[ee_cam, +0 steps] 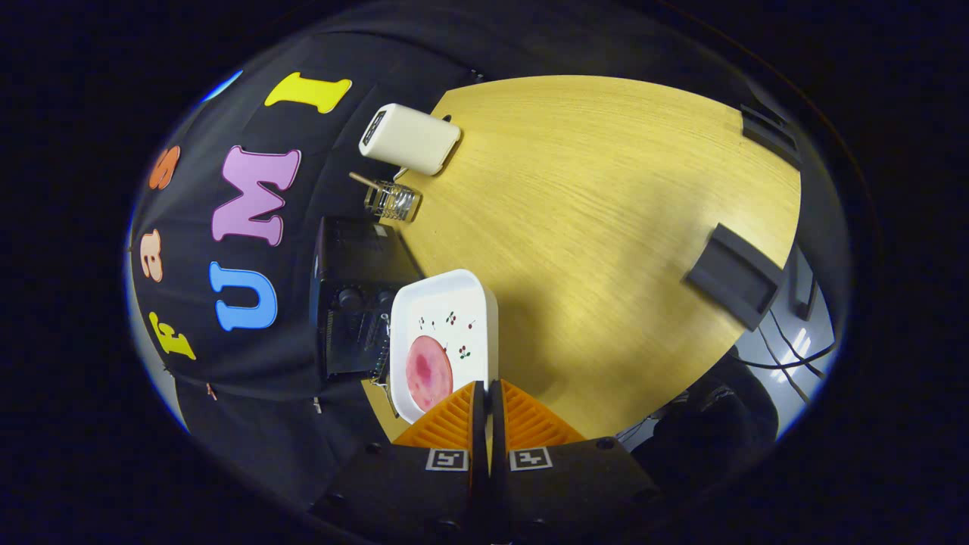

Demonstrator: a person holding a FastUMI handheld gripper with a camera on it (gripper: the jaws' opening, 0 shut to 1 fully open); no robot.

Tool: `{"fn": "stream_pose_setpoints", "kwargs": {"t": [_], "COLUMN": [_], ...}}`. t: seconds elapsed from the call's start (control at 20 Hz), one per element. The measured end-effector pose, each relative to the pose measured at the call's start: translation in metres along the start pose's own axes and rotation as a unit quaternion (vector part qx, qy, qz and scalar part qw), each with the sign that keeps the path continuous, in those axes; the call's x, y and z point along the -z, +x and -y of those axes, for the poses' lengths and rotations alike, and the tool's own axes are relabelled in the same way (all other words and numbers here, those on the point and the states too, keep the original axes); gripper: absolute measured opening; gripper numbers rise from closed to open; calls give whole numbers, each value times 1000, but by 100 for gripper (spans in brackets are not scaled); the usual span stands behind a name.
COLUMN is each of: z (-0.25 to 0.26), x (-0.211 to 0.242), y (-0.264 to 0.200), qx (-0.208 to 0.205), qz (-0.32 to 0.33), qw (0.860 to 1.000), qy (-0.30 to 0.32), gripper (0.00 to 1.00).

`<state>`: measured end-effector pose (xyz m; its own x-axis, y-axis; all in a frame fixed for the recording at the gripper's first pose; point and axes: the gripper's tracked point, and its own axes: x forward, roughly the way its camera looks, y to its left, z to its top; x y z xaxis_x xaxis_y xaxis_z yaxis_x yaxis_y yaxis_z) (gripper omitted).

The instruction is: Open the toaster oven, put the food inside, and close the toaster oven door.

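My tongs (pixel 487 390) pinch what looks like the plate (pixel 447 303) rim; toaster oven (pixel 356 303) at nine o'clock; tilting could slide the food (pixel 428 372) off.

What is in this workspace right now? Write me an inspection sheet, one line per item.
Surface: wooden table, mostly bare.
Job's things: black toaster oven against the booth wall, door looks shut; white plate in front of it, carrying a pink round slice of food.
Clutter: white box-shaped device, glass with a stick in it, dark holder near the far table edge.
Gripper: gripper fingers nearly together, gripping the near rim of the plate.
Cables: black cables beyond the table edge.
Surroundings: black cloth booth wall.
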<state>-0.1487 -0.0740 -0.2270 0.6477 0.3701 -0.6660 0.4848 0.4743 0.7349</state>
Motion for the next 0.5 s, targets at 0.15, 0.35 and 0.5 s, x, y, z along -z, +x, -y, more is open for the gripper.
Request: {"fn": "stream_pose_setpoints", "kwargs": {"t": [0.15, 0.35, 0.5], "z": [-30, -74, -105], "x": [28, 55, 69], "y": [13, 37, 65], "qx": [-16, -38, -48], "qz": [-14, -15, -9], "qw": [1000, 999, 998], "qy": [-10, -27, -45], "gripper": [5, 6, 5]}}
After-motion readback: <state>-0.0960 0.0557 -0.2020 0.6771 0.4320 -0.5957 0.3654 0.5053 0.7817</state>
